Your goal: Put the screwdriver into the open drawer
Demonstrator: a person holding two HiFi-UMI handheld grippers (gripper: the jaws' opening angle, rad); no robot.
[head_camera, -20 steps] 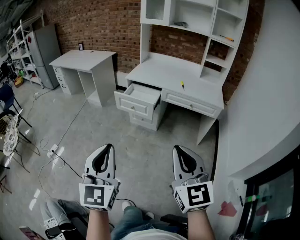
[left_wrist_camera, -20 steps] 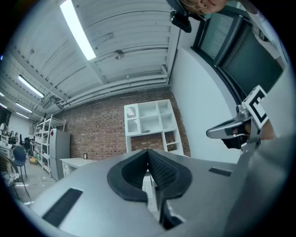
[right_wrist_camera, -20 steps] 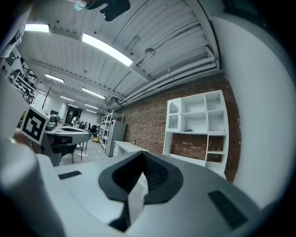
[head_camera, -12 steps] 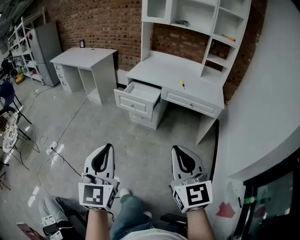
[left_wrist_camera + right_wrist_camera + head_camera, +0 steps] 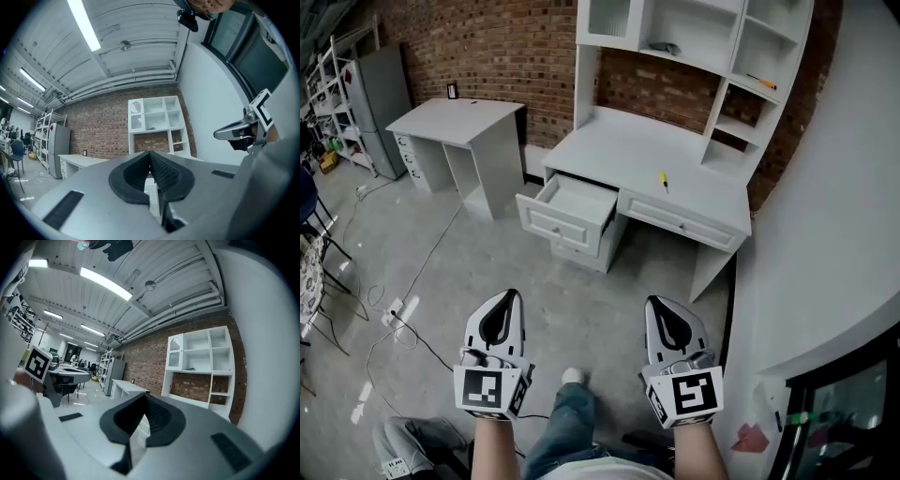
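Observation:
A small yellow-handled screwdriver (image 5: 664, 178) lies on the top of the white desk (image 5: 628, 150), right of its middle. The desk's upper left drawer (image 5: 567, 208) is pulled out and looks empty. Both grippers hang low in the head view, well short of the desk, over the grey floor. My left gripper (image 5: 505, 298) is shut with nothing in it, its jaws meeting at the tip (image 5: 150, 153). My right gripper (image 5: 661, 303) is shut and empty too, tip (image 5: 144, 394) toward the desk.
A white hutch with open shelves (image 5: 694, 37) stands on the desk against a brick wall. A second white desk (image 5: 455, 122) stands to the left, with a grey cabinet (image 5: 380, 103) beyond. Cables (image 5: 394, 314) trail over the floor at left. A curved white wall (image 5: 834, 216) runs along the right.
The view has drawn closer to the desk and the drawer sits lower in the frame. Both grippers keep their places side by side and stay shut.

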